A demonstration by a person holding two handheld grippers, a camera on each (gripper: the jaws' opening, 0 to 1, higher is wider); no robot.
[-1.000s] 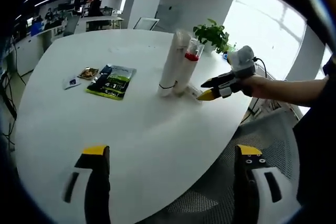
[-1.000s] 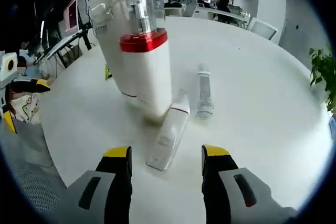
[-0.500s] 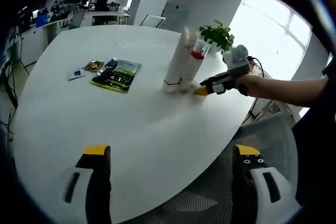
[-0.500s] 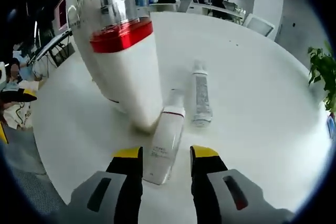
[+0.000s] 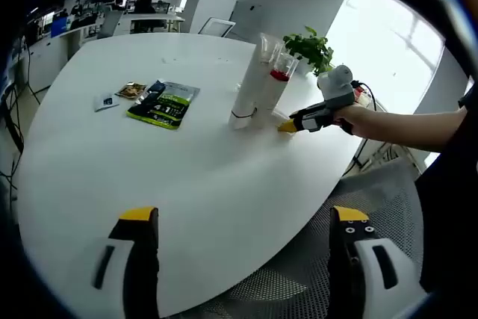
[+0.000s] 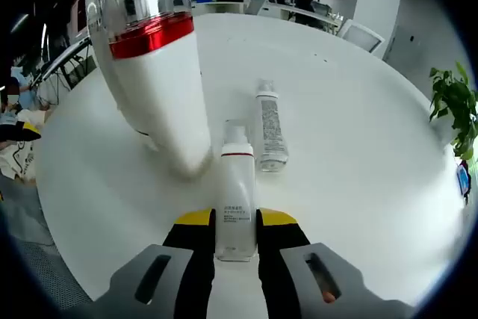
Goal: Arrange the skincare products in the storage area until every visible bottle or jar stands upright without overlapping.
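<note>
In the left gripper view your left gripper (image 5: 239, 255) hangs released over the near table (image 5: 112, 162) edge, well apart from the upright bottles (image 5: 258, 84), where your right gripper (image 5: 287, 126) is far nearer. In the right gripper view your right gripper (image 6: 236, 222) is clenched on the lying white tube (image 6: 237, 192), whose long axis runs straight ahead between the jaws, beside the red-banded bottle (image 6: 153, 80) and a clear tube (image 6: 269, 125).

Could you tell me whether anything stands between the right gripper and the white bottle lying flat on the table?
Nothing does: the right gripper already has its jaws against both sides of the lying white bottle.
</note>
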